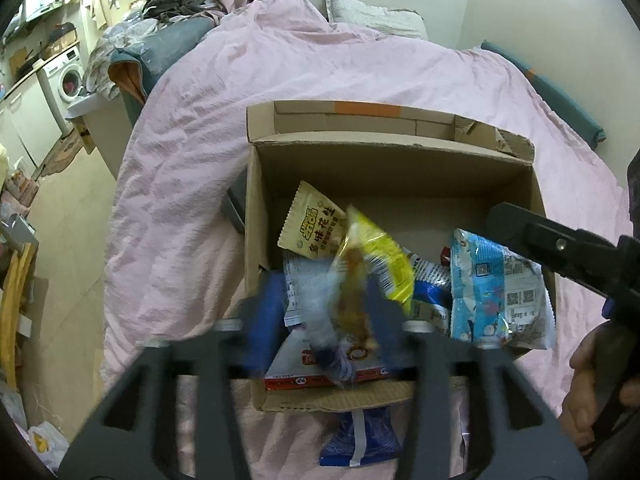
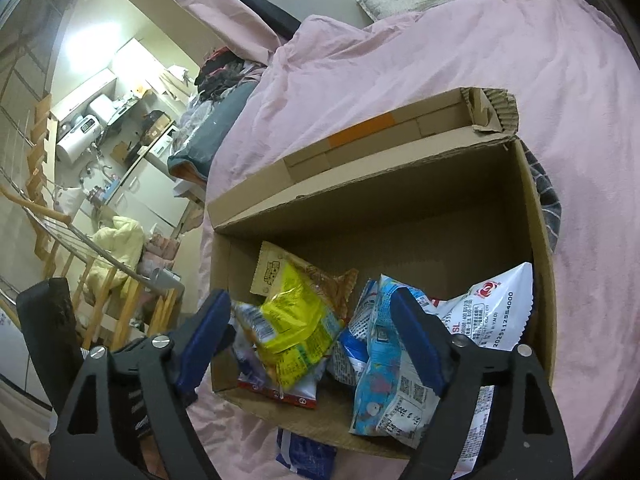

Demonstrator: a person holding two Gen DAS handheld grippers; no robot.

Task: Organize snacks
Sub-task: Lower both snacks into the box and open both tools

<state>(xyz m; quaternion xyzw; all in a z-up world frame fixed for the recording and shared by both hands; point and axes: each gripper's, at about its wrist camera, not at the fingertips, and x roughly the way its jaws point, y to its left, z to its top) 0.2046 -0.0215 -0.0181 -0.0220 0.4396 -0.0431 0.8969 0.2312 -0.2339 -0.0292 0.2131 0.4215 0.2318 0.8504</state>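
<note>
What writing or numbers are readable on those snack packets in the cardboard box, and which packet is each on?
"花生": pale yellow peanut packet, on its front; the brand logo above it is too stylised to read.
"20251125S4000": white packet with red round logo, along its edge.
"SL": same white packet, beside the right fingers.
Light blue packet: QR codes and fine print, too small to read.
Bright yellow packet: print blurred.

- a pink duvet (image 1: 280, 92) covers the bed, with a pillow (image 1: 372, 12) at the far wall.
- far left: a washing machine (image 1: 66, 74), white cabinets (image 2: 140, 192) and pale floor (image 1: 72, 208).
- wooden stairs (image 2: 44, 152) at left.
</note>
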